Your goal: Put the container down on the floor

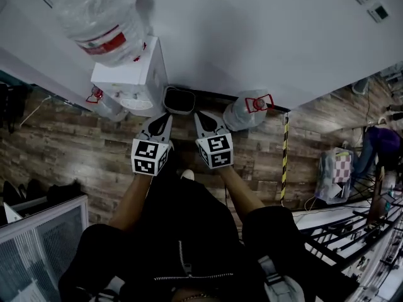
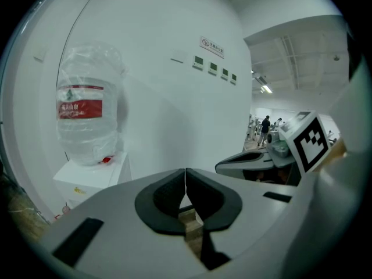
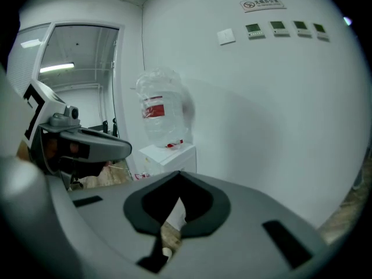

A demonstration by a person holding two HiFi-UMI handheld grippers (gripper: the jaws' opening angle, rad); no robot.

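Nearest, two bare forearms reach out of a dark jacket (image 1: 182, 244), each with a gripper aimed at the wall base. The left gripper (image 1: 165, 117) and the right gripper (image 1: 197, 115) sit side by side. Each has its jaws pressed together at the tips and nothing between them.

Just past the tips, the dark container (image 1: 179, 99) stands on the wood floor (image 1: 75, 150) against the wall (image 1: 252, 36), apart from both tongs. Its inside is too dark to read, and neither gripper view shows it.

A white water dispenser (image 1: 135, 74) flanks it on the left, with a large bottle (image 1: 104, 17) on top. A second bottle (image 1: 107, 106) lies half hidden beside the dispenser's foot. A third bottle (image 1: 247, 110) lies to the container's right, near a yellow-black strip (image 1: 284, 156).

Farther right, racks and a person (image 1: 378, 143) are cut off by the edge.
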